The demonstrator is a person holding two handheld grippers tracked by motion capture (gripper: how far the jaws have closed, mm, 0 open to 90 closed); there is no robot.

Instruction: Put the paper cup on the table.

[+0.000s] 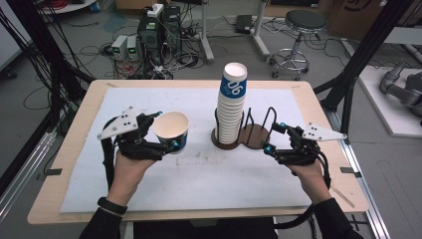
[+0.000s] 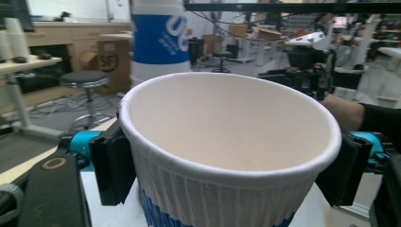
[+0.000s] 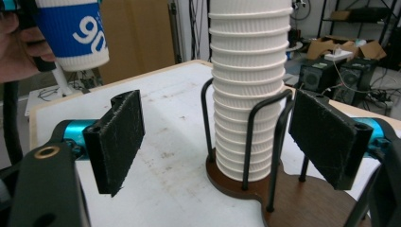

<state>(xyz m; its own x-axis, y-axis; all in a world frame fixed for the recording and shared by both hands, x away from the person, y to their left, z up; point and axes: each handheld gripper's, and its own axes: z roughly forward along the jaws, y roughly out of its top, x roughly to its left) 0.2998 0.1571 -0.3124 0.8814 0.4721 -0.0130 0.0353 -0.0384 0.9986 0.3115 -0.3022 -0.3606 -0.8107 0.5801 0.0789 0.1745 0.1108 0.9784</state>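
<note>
Left claw (image 1: 165, 130) clamped on cup (image 1: 171, 130), right claw (image 1: 275, 137) spread by stack (image 1: 232, 104); keep cup level, squeeze gently.

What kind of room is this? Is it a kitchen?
Probably not: it looks like a lab or workshop. Computers sit in tangled cables on the floor, beside a rolling stool and stacked cardboard boxes.

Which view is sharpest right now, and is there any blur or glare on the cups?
Right gripper view: sharpest, ridges crisp on the stacked cups. Left gripper view: held cup soft and close, background blurred. High view: even light, no glare, faint shadows on the table.
</note>
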